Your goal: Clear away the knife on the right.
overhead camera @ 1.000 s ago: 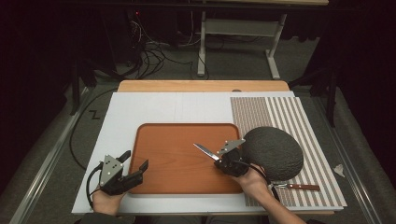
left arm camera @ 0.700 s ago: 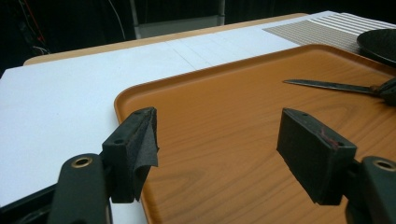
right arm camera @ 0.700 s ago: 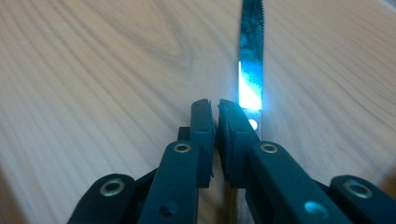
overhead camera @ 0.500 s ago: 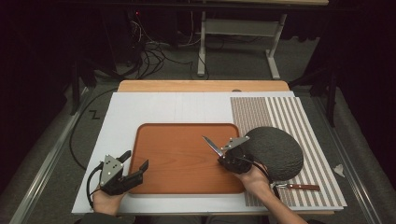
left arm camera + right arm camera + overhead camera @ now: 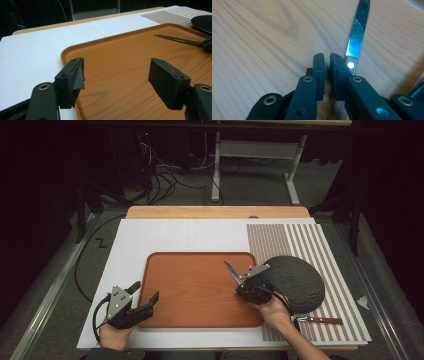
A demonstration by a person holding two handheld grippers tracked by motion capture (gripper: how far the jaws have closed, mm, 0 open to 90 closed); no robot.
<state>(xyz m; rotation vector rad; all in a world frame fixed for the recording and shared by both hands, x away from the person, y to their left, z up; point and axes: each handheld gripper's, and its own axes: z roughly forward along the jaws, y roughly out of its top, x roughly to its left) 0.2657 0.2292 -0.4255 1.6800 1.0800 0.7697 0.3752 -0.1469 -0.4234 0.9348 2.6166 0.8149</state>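
Note:
A knife (image 5: 231, 270) with a serrated blade (image 5: 358, 32) lies on the orange-brown tray (image 5: 200, 290) near its right edge, its tip toward the far left. My right gripper (image 5: 243, 284) hovers low over the knife's handle end. Its jaws have just been opening and stand a narrow slit apart (image 5: 326, 65). Nothing sits between the pads, and the knife runs under the right-hand jaw. My left gripper (image 5: 146, 292) is open across the tray's front left rim (image 5: 65, 53), holding nothing. The same knife (image 5: 176, 38) shows far off in the left gripper view.
A dark round plate (image 5: 295, 282) rests on the striped placemat (image 5: 310, 240) just right of the tray. A second knife with a brown handle (image 5: 320, 320) lies on the mat by the front edge. The white board (image 5: 175, 237) stretches behind and to the left.
The right gripper and the knife have shifted a little to the right across the tray, toward the plate. The left gripper has stayed put.

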